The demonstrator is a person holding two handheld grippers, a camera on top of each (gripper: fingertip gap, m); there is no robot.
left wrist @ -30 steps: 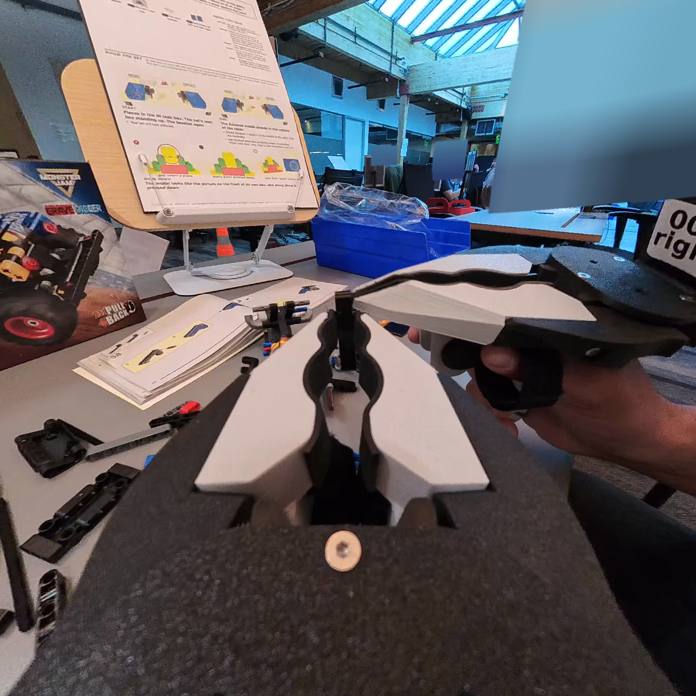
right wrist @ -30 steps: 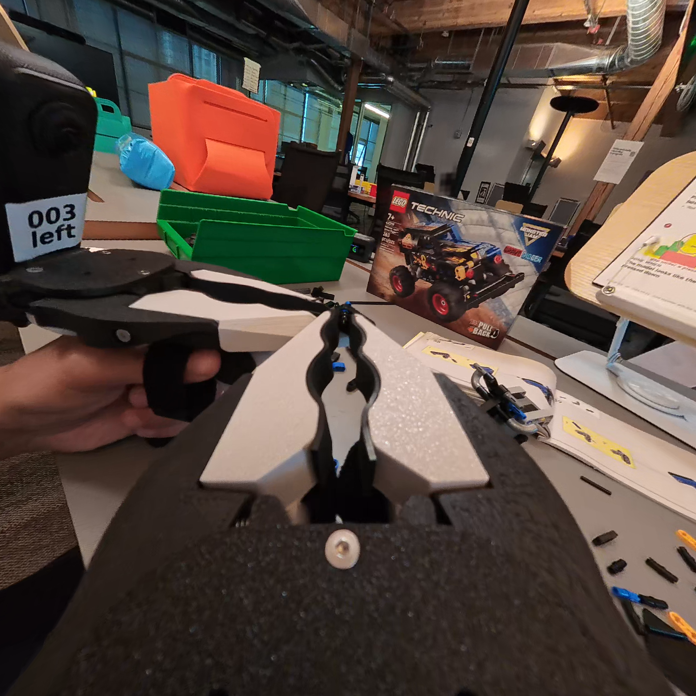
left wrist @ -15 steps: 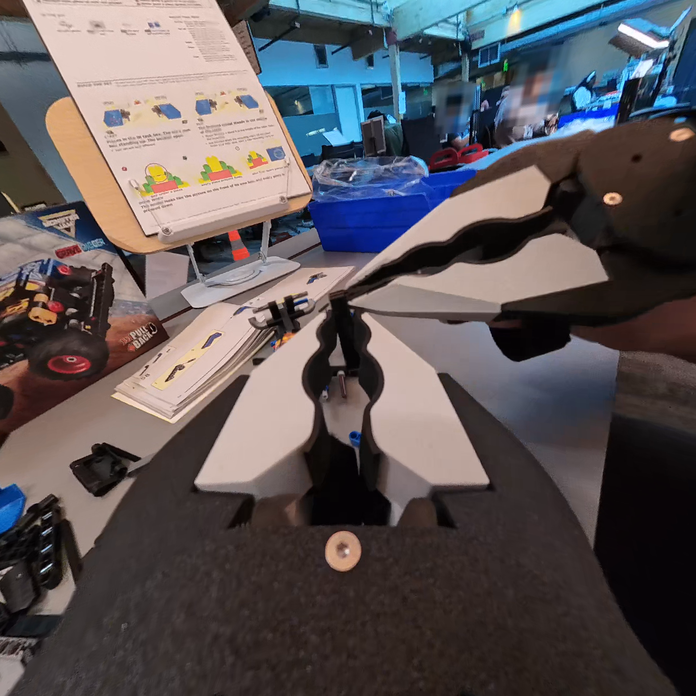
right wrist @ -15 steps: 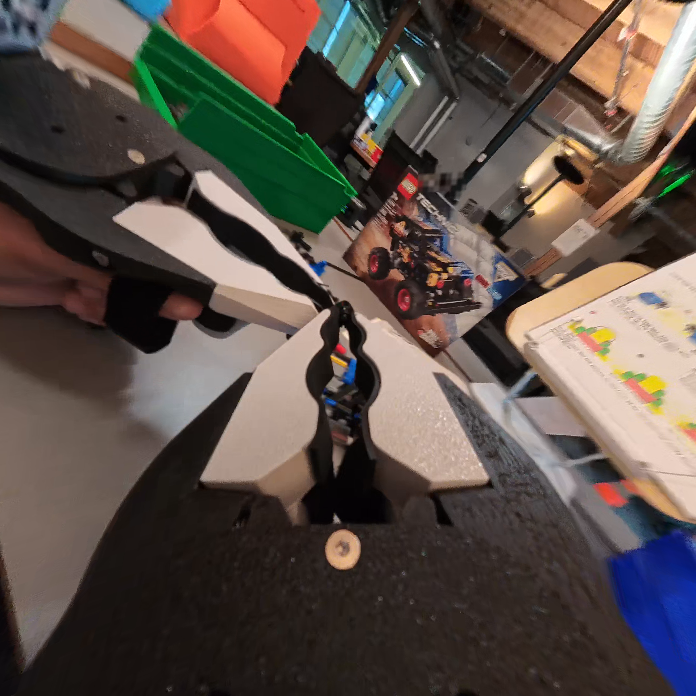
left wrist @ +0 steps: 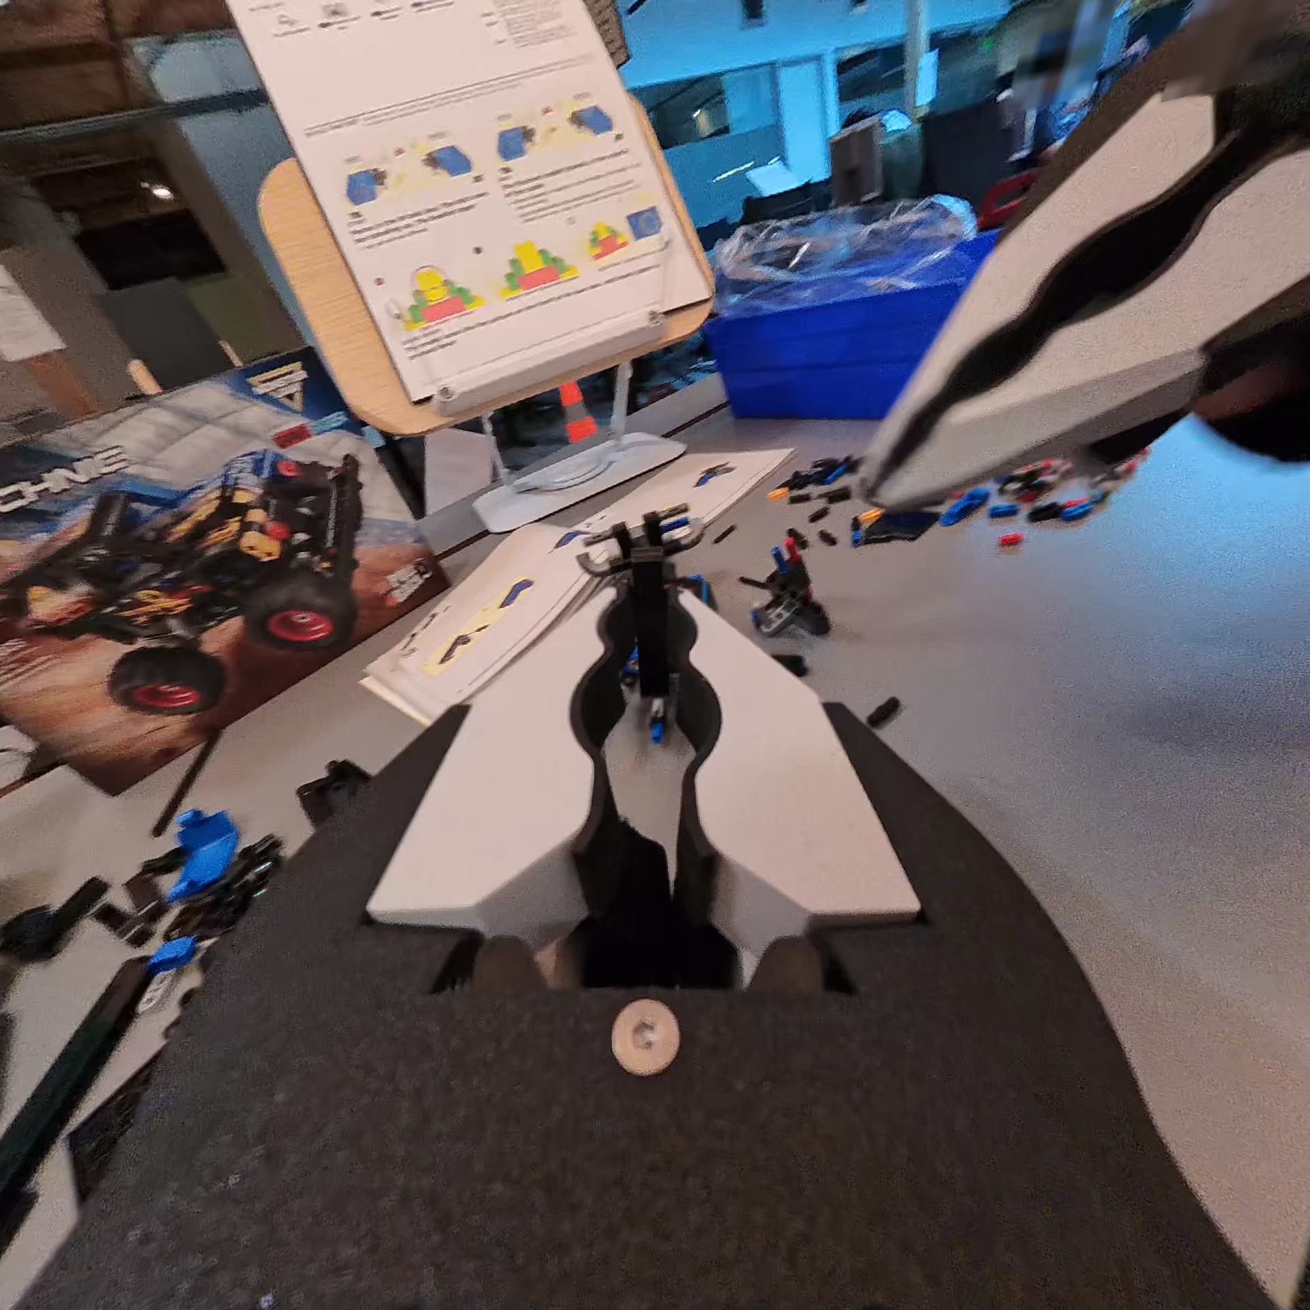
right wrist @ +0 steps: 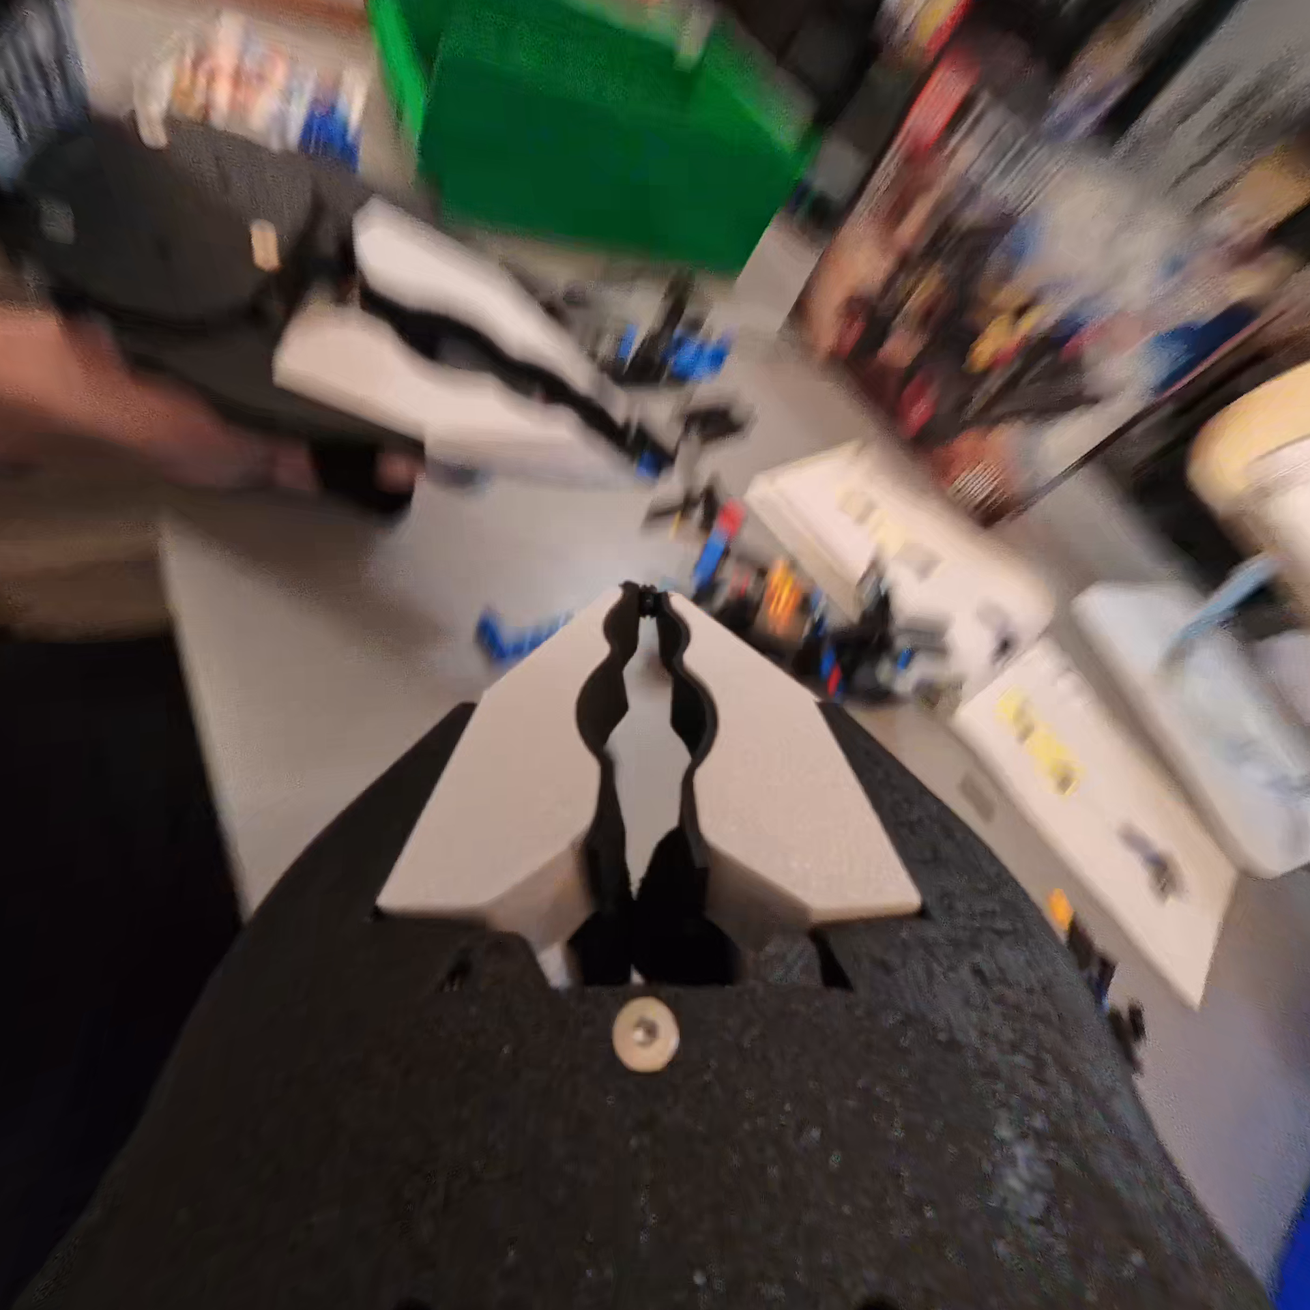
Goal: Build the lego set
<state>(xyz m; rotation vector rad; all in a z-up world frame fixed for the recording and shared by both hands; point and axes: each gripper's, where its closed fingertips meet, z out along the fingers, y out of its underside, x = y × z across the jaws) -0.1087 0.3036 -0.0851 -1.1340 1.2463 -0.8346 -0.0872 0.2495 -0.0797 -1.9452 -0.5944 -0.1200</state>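
My left gripper (left wrist: 651, 609) is shut on a black lego beam (left wrist: 652, 638) that stands upright between its tips, with a blue pin at its lower end. It hangs above the grey table (left wrist: 1028, 744), in front of the instruction booklet (left wrist: 510, 624). My right gripper (left wrist: 873, 489) shows at the upper right, apart from the beam, jaws together. In the blurred right wrist view the right gripper (right wrist: 644, 602) pinches a tiny black piece (right wrist: 645, 604) at its tips. The left gripper (right wrist: 656, 454) lies to its far left.
The lego box (left wrist: 177, 539) stands at the left, and a sheet on a stand (left wrist: 482, 213) and a blue bin (left wrist: 836, 340) at the back. Loose parts (left wrist: 1028, 496) and a small built piece (left wrist: 787, 602) lie on the table. More parts (left wrist: 205, 872) lie at the left. A green bin (right wrist: 602, 120) is far off. The grippers' ends are close to 6 centimeters from one another.
The two grippers were tip to tip on the black beam. Now the right gripper has pulled away up and right; the left still holds the beam. Both views have swung.
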